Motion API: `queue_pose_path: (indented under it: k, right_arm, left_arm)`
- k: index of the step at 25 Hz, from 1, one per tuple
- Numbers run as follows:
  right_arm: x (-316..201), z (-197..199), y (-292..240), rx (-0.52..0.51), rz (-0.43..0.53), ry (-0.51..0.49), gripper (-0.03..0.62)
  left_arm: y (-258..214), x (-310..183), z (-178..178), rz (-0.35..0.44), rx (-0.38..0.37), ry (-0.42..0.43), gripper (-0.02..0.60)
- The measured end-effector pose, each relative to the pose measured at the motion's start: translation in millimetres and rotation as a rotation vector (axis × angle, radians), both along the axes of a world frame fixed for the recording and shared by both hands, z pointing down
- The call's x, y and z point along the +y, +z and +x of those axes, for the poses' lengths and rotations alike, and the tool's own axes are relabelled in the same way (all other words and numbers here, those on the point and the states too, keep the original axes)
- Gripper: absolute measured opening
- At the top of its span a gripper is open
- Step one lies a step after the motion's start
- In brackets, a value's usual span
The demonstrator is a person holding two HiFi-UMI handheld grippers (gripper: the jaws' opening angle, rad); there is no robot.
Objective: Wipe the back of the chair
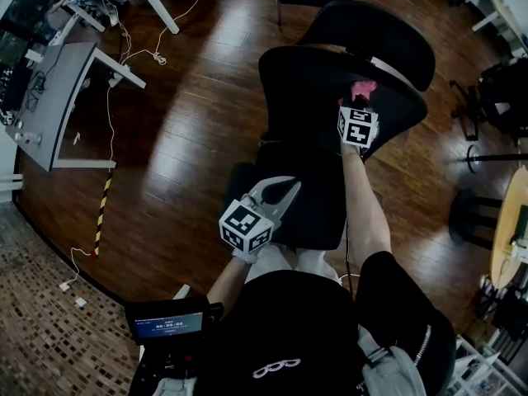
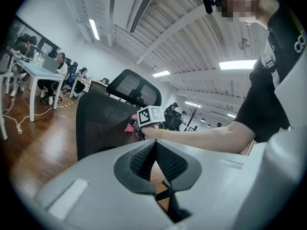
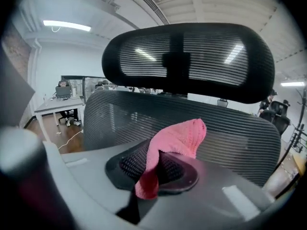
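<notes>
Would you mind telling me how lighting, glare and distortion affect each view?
Head view: dim, with pale glare patches on the dark wooden floor. Left gripper view: heavy fisheye curving and black corners; the ceiling strip light is blown out. Right gripper view: the pink knitted cloth is sharp; the lower left is blurred.

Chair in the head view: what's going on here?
A person holds a gripper in each hand. The right gripper is shut on a pink cloth, held up to the black chair's mesh backrest, just below the headrest. The left gripper is shut and empty, held back near the person's lap.
</notes>
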State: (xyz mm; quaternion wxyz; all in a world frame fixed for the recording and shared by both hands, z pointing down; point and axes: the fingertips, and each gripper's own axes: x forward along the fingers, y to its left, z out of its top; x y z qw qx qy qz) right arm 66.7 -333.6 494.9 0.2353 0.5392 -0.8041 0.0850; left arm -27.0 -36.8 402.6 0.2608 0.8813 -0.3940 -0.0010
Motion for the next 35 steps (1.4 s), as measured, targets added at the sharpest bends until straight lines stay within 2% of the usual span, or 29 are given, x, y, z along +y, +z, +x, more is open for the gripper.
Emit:
queue_pose_path:
  k: [12, 22, 24, 26, 31, 35]
  right_arm:
    - [23, -189, 5, -0.011, -0.008, -0.278, 0.04]
    - [67, -302, 16, -0.078, -0.064, -0.576, 0.04]
    - [74, -311, 19, -0.104, -0.076, -0.615, 0.04]
    - [74, -306, 24, -0.107, -0.083, -0.604, 0.04]
    - [54, -250, 40, -0.104, -0.105, -0.461, 0.04]
    - [47, -212, 41, -0.092, -0.101, -0.415, 0.04]
  left_arm:
    - [13, 14, -73, -0.032, 0.024, -0.099, -0.009]
    - [19, 26, -97, -0.05, 0.012, -0.119, -0.009]
    - [21, 27, -96, -0.059, 0.008, -0.114, -0.009]
    - [21, 28, -95, -0.067, 0.004, -0.108, -0.009]
    - [21, 24, -82, -0.07, -0.005, -0.082, -0.009]
    - [22, 22, -57, -0.074, -0.016, -0.036, -0.009]
